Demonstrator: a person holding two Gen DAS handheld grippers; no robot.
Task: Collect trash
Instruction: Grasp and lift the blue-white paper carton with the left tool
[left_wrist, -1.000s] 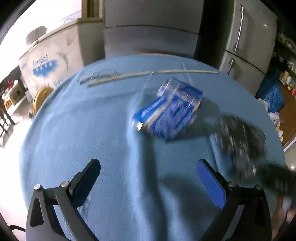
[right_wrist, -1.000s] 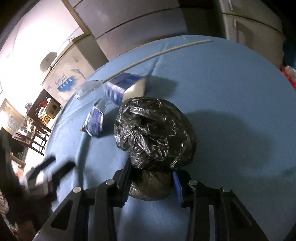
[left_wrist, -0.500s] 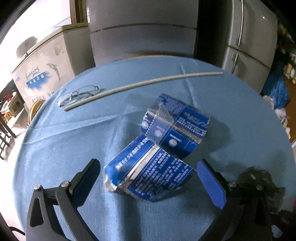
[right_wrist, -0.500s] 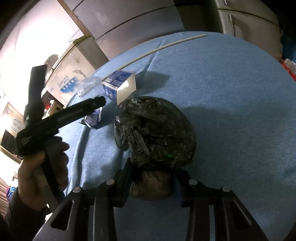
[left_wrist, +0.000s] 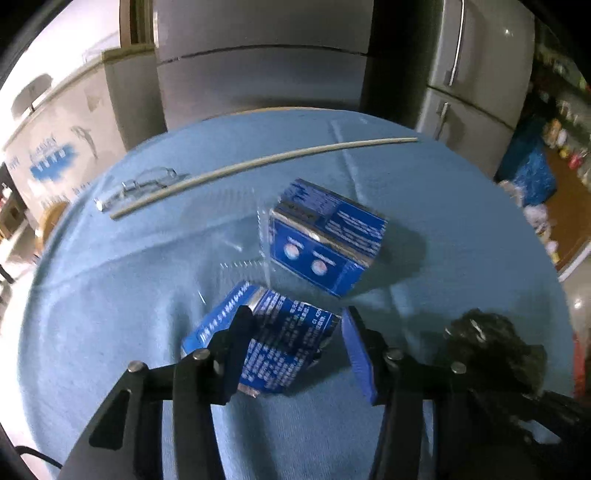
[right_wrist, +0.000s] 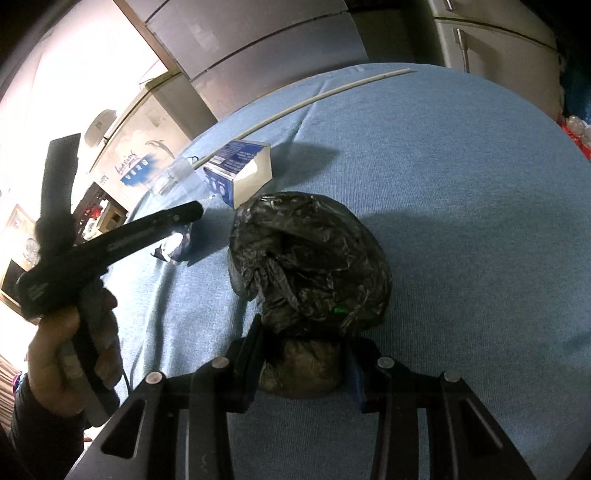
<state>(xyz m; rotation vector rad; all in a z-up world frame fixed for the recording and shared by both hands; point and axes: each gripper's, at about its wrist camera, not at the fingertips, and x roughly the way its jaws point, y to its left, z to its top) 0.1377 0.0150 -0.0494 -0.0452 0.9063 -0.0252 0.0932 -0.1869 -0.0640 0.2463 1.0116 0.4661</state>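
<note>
Left gripper: jaws closing around the flattened blue carton on the blue tablecloth; right pad not yet touching.
Right gripper: clamped on the black trash bag's neck.
Second blue carton: just beyond.

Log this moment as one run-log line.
left gripper: jaws closing around flattened blue carton | right gripper: shut on black trash bag | upright blue carton: untouched on blue tablecloth

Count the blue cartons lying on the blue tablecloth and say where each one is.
2. One flattened blue carton lies between the fingers of the closing left gripper. The other carton sits farther back, near the black trash bag. None seems hidden.
</note>
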